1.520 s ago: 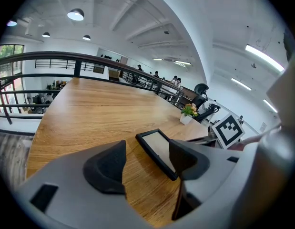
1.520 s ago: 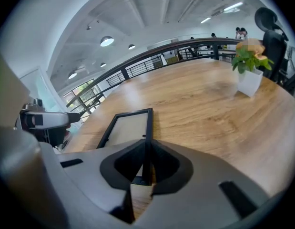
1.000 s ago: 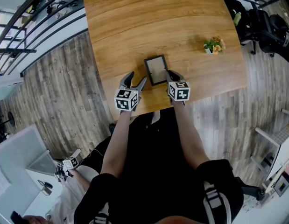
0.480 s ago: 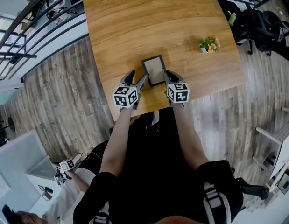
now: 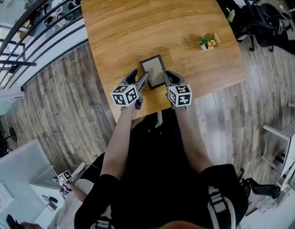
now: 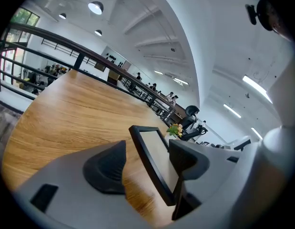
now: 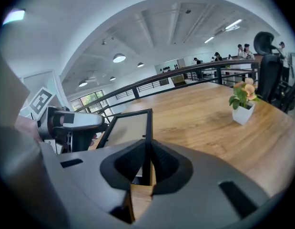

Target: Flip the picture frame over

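The picture frame, black-rimmed with a beige panel, is near the front edge of the wooden table. My right gripper is shut on the frame's right rim; in the right gripper view the rim of the frame stands pinched between the two pads of that gripper. My left gripper is at the frame's left side. In the left gripper view its jaws are open, with the tilted frame rim between them and a gap to the left pad.
A small potted plant stands on the table's right part, also seen as the plant in the right gripper view. Black office chairs sit beyond the table's right corner. A railing runs along the left. The table's front edge is just below the grippers.
Both grippers have risen a little, the right one more, and the frame has come up with it. The left gripper has rolled slightly beside the frame.
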`<action>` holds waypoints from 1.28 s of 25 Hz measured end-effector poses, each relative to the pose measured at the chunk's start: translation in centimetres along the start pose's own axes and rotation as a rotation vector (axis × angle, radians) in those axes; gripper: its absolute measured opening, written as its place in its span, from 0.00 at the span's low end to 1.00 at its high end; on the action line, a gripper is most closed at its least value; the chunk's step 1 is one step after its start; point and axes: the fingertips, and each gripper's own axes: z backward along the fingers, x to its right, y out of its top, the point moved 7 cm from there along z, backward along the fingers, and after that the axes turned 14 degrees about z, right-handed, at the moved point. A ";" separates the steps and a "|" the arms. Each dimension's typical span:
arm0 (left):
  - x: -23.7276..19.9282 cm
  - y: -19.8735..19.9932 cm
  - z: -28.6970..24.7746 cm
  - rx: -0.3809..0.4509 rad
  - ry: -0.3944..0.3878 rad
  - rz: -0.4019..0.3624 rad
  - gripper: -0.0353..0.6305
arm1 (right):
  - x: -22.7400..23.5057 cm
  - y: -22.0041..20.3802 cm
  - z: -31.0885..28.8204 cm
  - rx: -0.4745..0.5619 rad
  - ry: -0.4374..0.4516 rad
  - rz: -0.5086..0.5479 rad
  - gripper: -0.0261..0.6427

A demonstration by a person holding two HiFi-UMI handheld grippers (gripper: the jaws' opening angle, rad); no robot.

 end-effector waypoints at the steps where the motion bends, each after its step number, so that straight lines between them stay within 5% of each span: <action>1: 0.1 0.1 -0.1 0.001 -0.013 0.015 0.49 | -0.1 0.0 0.2 0.006 0.000 0.003 0.11; 20: 0.1 0.4 -0.8 0.002 -0.067 0.162 0.48 | -0.5 1.5 0.8 0.099 0.057 0.029 0.11; 32: -0.2 0.8 -1.2 0.030 -0.108 0.257 0.25 | 0.2 1.6 1.0 0.110 0.061 0.029 0.12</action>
